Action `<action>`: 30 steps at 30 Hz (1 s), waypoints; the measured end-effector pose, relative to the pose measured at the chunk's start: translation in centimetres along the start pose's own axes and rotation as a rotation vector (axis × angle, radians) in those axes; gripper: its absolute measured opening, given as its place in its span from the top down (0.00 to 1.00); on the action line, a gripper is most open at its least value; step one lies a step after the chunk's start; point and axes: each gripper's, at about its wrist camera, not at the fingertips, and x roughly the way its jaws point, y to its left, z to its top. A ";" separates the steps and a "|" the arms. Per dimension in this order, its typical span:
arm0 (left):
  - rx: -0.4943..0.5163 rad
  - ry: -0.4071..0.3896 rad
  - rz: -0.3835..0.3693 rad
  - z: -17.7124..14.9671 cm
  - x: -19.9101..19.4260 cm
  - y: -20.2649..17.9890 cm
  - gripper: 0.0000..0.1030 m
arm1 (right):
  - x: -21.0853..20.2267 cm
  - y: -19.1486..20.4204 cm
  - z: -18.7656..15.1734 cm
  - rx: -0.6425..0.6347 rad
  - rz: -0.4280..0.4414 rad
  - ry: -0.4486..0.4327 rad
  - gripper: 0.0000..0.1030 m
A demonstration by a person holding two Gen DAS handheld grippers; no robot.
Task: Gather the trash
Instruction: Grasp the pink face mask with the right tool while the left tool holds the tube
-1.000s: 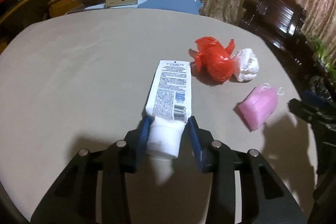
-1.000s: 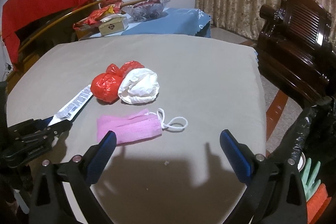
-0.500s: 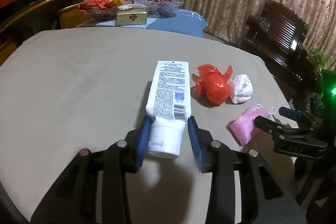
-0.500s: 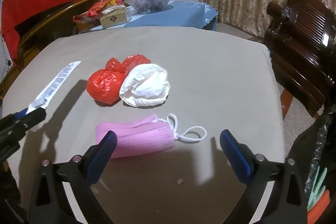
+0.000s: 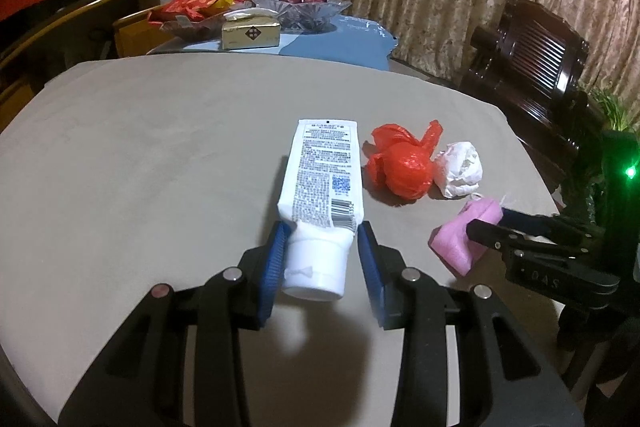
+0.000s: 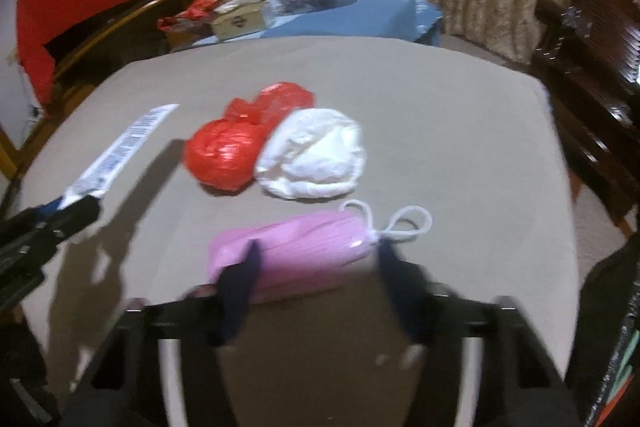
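Observation:
A white squeeze tube [image 5: 324,171] with printed text hangs above the grey table [image 5: 140,155], cap end toward me, with my left gripper [image 5: 324,231] shut on it near the cap. A pink face mask [image 6: 304,243] with white ear loops lies near the table's front edge. My right gripper [image 6: 314,255] is closing on the mask, one finger at each end of it, blurred by motion. Just behind the mask lie a knotted red plastic bag [image 6: 224,155] and a crumpled white wad [image 6: 316,155], touching each other. The left wrist view shows the right gripper [image 5: 492,223] at the mask [image 5: 460,239].
Behind the table stands a blue-covered side table [image 5: 340,43] with snack packets, a gold box [image 5: 250,35] and a glass bowl. A dark wooden chair [image 5: 532,67] stands to the right before a curtain. A black bag [image 6: 616,307] hangs at the lower right.
My right gripper moved down and forward over the pink mask and its jaws came in from wide open onto it. The left gripper lifted the tube a little higher.

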 end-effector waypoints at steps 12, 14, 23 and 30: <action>0.026 -0.027 -0.019 0.6 -1.5 -2.1 0.65 | -3.3 -0.1 0.2 0.016 0.047 -0.046 0.89; 0.029 -0.031 -0.022 0.7 -1.8 -2.5 0.65 | -4.1 0.0 0.2 0.016 0.046 -0.059 0.89; 0.048 -0.061 -0.027 1.6 -3.8 -4.1 0.65 | -8.6 -0.3 0.4 0.005 0.035 -0.132 0.91; 0.066 -0.095 -0.058 2.1 -5.9 -5.9 0.65 | -11.6 -0.8 0.3 -0.001 0.035 -0.177 0.95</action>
